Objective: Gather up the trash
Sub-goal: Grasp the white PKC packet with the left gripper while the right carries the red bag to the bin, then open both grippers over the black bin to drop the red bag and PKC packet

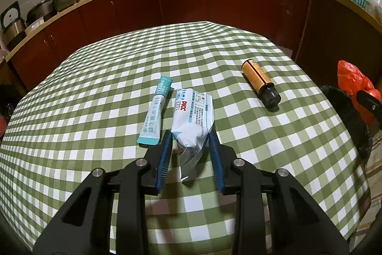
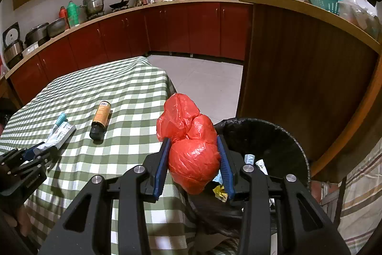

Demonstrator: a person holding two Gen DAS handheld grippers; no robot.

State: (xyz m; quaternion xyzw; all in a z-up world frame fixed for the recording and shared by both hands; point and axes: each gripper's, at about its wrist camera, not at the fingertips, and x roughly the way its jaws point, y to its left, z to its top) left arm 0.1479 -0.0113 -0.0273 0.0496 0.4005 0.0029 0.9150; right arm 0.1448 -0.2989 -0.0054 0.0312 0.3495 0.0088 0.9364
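Black-lined bin (image 2: pixel 274 135) at table edge, R side. My R gripper (image 2: pixel 194 143) clamps red bag wad (image 2: pixel 193 159) over bin rim; release only once clear. L gripper (image 1: pixel 192 139) jaws pinch white wrapper (image 1: pixel 193 121) on tablecloth (image 1: pixel 95 87); lift straight, avoid teal sachet (image 1: pixel 156 111).

The white packet (image 1: pixel 193 121) lies flat on the checked tablecloth (image 1: pixel 95 92); the teal sachet (image 1: pixel 156 111) is just beside it, the amber bottle (image 1: pixel 260 83) lies on its side further away.

My left gripper (image 1: pixel 191 142) points down, jaws pinching a wrapper (image 1: pixel 193 121); my right gripper (image 2: pixel 194 159) clamps a bag (image 2: pixel 191 149).
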